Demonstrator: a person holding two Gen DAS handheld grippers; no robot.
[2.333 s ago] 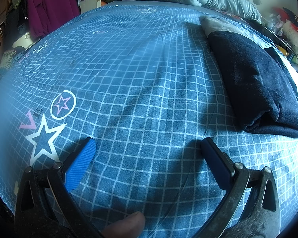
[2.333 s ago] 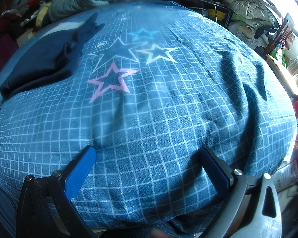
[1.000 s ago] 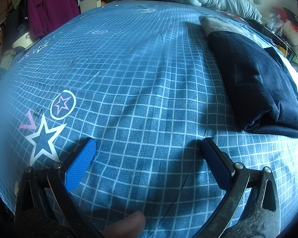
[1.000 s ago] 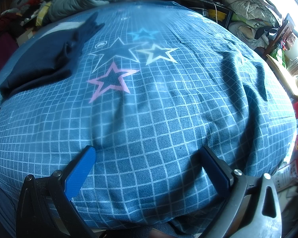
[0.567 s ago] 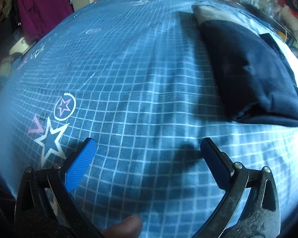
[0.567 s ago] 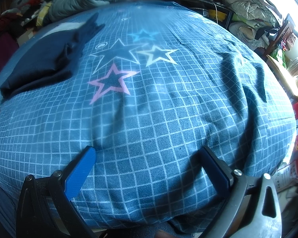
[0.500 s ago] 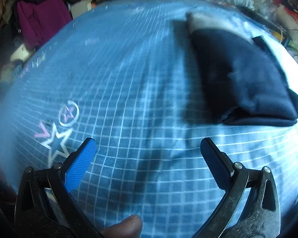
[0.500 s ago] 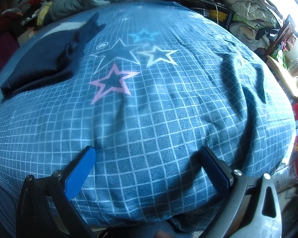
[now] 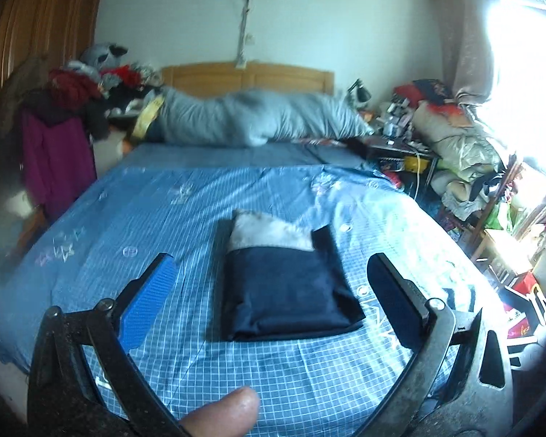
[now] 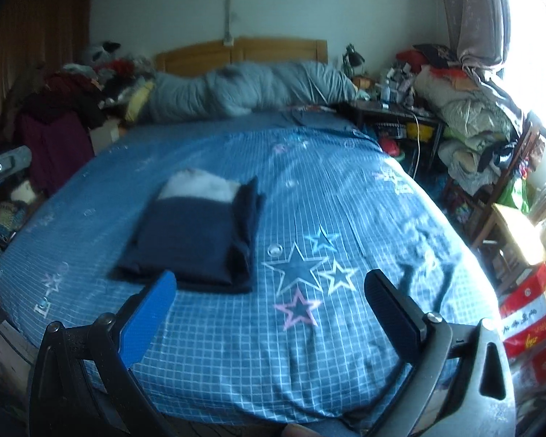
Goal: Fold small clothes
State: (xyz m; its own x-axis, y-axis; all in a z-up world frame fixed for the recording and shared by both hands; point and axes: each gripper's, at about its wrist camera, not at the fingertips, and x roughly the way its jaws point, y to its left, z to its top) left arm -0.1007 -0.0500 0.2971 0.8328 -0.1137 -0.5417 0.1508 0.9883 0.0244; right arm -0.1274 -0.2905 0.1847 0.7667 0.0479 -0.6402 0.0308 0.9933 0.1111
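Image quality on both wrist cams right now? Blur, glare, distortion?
Left wrist view: window at right blown out to white; folded navy garment and grey duvet soft with motion blur; strong fisheye bend, dark corners. Right wrist view: same blown-out window, garment smeared, star print a little sharper. Gripper fingers stay sharp in both.

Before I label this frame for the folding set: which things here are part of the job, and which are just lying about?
Part of the job:
folded navy garment
left gripper, open
right gripper, open
blue checked bedspread

Lying about:
grey duvet roll
clothes heap
red carton
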